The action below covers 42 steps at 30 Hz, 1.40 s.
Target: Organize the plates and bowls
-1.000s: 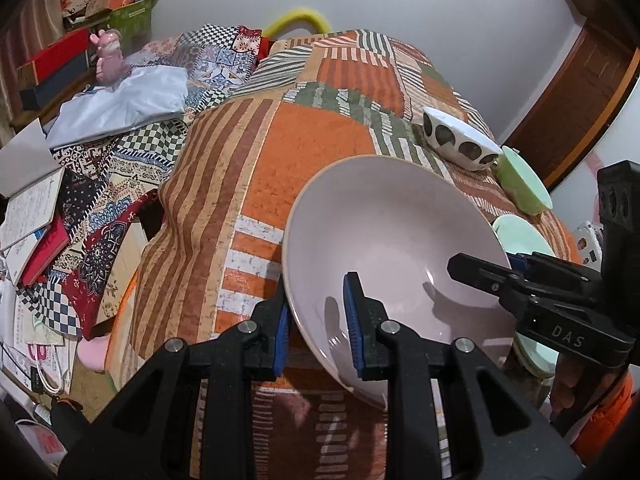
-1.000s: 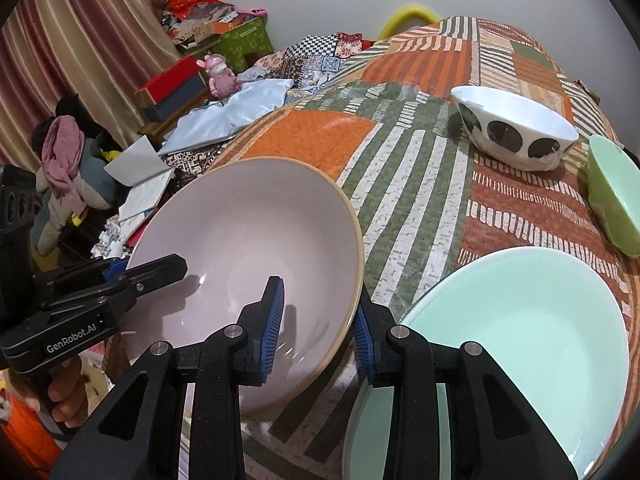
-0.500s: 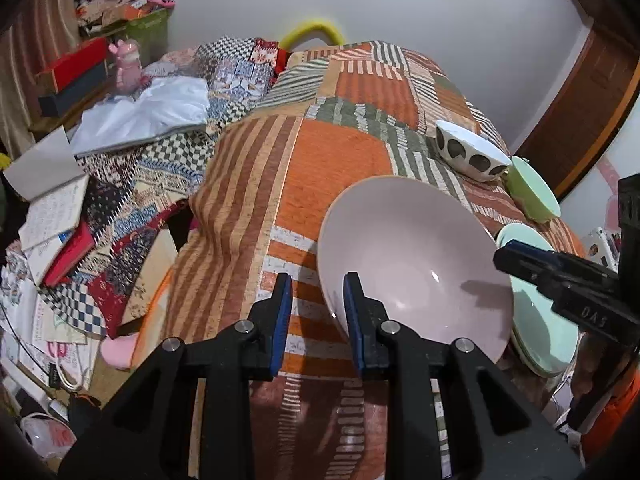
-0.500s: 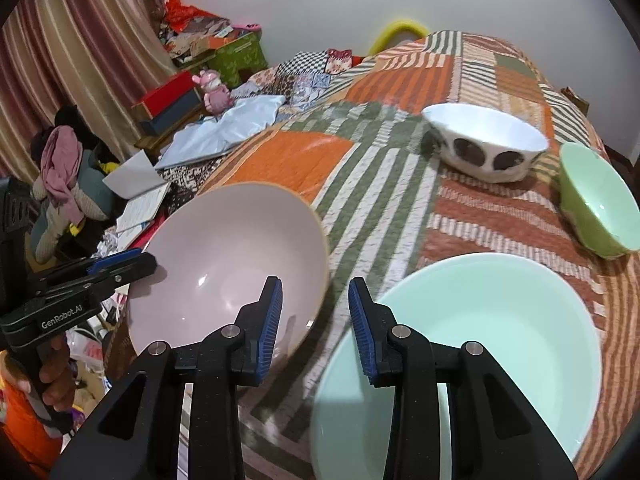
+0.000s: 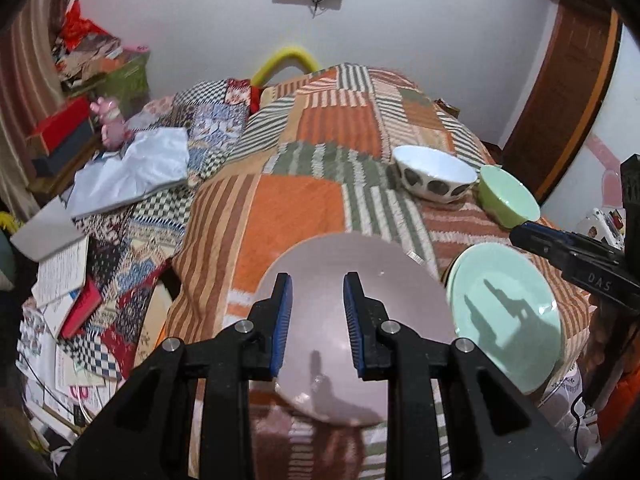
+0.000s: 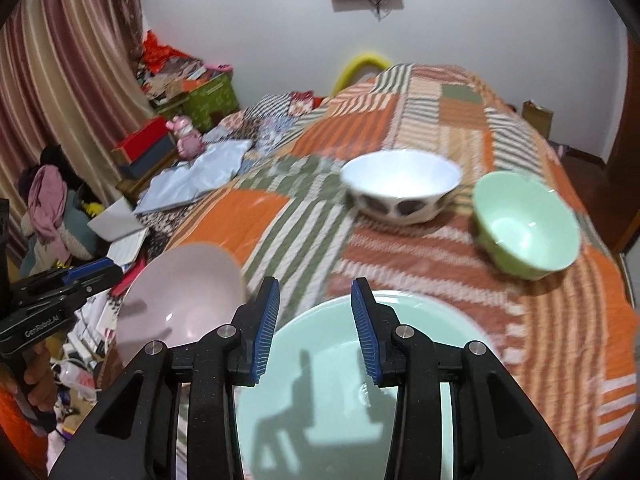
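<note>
The left gripper (image 5: 317, 312) hangs above the pink plate (image 5: 396, 292), its blue-padded jaws only a narrow way apart with nothing gripped between them; the plate lies below on the patchwork quilt (image 5: 296, 204) near the bed's front edge; just to its right sits the mint plate (image 5: 508, 312), the two rims close together, though whether they touch cannot be told; the right gripper (image 6: 315, 320) hovers over that mint plate (image 6: 420, 360), its jaws likewise slightly parted and empty, the plate's rim seen beyond the tips rather than pinched; in the right wrist view the pink plate (image 6: 180, 300) lies to the left, beside the other handheld gripper (image 6: 94, 274); farther back on the quilt (image 6: 400, 112) a white bowl with dark spots (image 6: 400, 188) stands upright, and just to its right a green bowl (image 6: 524, 224) leans slightly; books and papers (image 5: 60, 276) are scattered off the bed's left side
</note>
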{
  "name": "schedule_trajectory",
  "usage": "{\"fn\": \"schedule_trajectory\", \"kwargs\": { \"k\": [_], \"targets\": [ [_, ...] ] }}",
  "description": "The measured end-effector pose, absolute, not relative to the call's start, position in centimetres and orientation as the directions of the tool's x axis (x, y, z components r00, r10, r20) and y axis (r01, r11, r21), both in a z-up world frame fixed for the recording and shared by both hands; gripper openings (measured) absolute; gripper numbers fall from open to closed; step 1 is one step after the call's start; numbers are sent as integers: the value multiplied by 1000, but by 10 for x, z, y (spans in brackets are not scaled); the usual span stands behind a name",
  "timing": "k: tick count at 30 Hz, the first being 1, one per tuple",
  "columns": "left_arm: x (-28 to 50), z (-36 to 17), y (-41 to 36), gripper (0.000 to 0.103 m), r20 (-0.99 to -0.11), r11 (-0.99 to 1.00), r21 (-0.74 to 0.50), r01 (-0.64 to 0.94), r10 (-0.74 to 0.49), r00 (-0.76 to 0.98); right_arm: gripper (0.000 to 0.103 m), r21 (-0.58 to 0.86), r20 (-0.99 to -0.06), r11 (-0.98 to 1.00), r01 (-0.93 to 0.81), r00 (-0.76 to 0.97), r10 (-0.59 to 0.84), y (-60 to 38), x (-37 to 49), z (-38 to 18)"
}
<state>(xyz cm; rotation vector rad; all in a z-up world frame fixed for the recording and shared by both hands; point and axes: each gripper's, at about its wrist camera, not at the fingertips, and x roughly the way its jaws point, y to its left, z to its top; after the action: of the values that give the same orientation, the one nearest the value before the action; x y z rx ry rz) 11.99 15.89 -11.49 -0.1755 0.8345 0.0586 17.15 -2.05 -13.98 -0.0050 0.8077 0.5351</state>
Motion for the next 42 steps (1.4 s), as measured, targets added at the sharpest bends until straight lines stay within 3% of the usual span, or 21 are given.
{"fn": "schedule_trajectory", "kwargs": {
  "k": [5, 12, 24, 28, 36, 42],
  "targets": [
    [145, -99, 147, 46, -729, 987, -136, -91, -37, 684, 34, 214, -674, 885, -414, 593, 441, -40, 192, -136],
    [193, -87, 133, 55, -726, 993, -101, -65, -29, 688, 34, 285, -705, 896, -340, 559, 436, -60, 238, -147],
    [282, -110, 114, 59, -753, 997, -75, 0, -57, 656, 34, 340, -768, 902, -265, 475, 429, -50, 298, -178],
    [300, -124, 111, 59, -762, 997, -67, 28, -69, 643, 41, 336, -776, 909, -249, 473, 416, -45, 304, -180],
    [313, -138, 104, 59, -763, 995, -73, 73, -103, 638, 42, 333, -804, 921, -204, 448, 390, -43, 321, -196],
    [318, -146, 108, 59, -771, 994, -76, 73, -106, 628, 40, 228, -836, 939, -257, 443, 324, -26, 328, -198]
  ]
}}
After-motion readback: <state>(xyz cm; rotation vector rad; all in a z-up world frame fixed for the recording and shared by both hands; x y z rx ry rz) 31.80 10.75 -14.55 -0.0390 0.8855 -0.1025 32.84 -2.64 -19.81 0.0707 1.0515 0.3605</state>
